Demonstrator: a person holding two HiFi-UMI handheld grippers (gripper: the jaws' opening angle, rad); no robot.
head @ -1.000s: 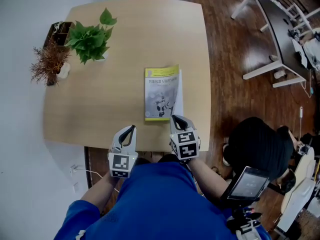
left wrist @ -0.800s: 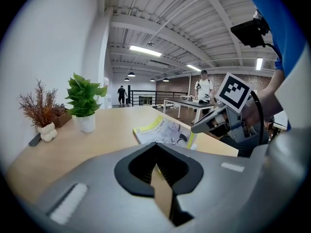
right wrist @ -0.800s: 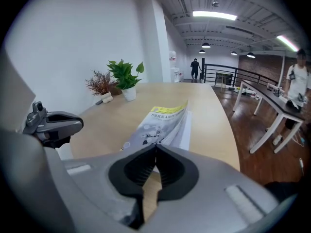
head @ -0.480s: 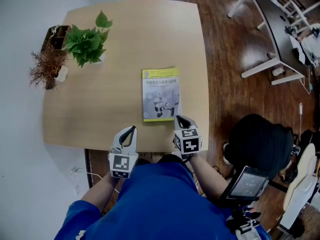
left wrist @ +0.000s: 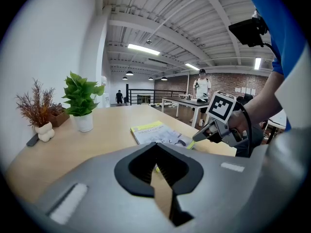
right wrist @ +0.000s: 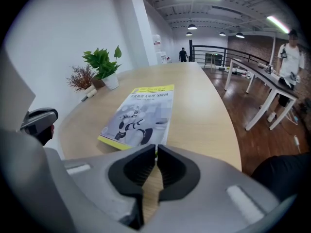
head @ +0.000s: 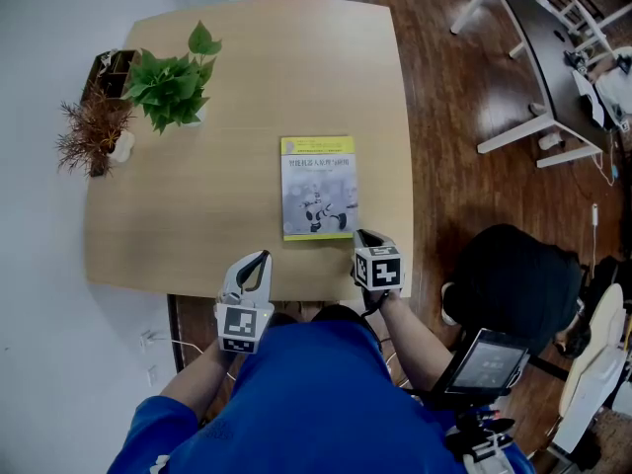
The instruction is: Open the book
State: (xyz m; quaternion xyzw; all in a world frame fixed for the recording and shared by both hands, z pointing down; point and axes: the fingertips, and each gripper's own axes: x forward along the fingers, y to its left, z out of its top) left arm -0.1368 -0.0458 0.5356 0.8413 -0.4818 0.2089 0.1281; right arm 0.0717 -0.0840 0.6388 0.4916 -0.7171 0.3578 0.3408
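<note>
A closed book [head: 318,188] with a yellow-and-grey cover lies flat on the wooden table [head: 197,215], near its front right. The left gripper view has the book [left wrist: 158,134] ahead and to the right; in the right gripper view the book [right wrist: 141,115] is just beyond the jaws. My right gripper [head: 367,241] is shut and empty, a little off the book's near right corner. My left gripper [head: 255,263] is shut too, over the table's front edge, left of the book. In its own view the left gripper [left wrist: 156,148] has its jaws together, as does the right gripper [right wrist: 156,149].
A green potted plant [head: 174,83] and a dried plant in a white pot [head: 94,128] stand at the table's far left. A person in black [head: 513,284] sits right of the table. White desks [head: 553,57] stand at the far right on the wooden floor.
One second ago the book's cover was raised a little at its right edge by the right gripper. The cover now lies flat, and the right gripper has drawn back to the right.
</note>
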